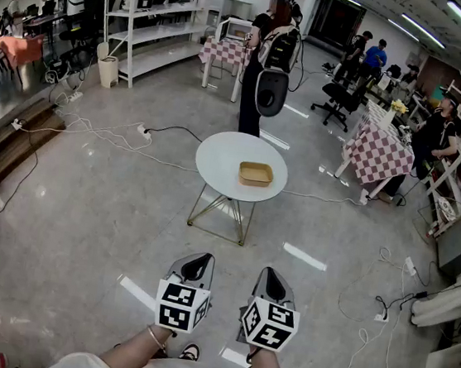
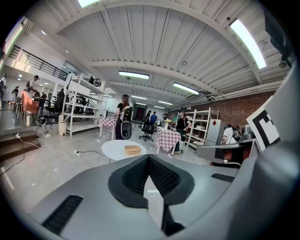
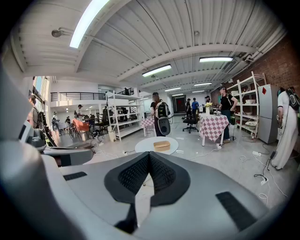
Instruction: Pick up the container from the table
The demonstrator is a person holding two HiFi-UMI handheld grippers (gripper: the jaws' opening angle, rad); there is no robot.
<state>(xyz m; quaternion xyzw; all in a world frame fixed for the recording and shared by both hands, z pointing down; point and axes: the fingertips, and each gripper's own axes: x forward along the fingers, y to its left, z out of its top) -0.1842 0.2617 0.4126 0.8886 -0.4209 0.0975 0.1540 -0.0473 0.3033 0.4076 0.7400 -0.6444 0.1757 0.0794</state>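
A shallow tan container rests on a round white table some way ahead of me, right of the table's centre. Both grippers hang low over the floor, well short of the table. My left gripper and my right gripper are side by side, each shut with nothing between its pads. In the left gripper view the container shows far off, just above the closed left gripper. The right gripper view shows the container on the table, beyond the closed right gripper.
A person with a backpack stands just behind the table. Checkered-cloth tables, an office chair and white shelving ring the room. Cables trail across the shiny floor on the left and right.
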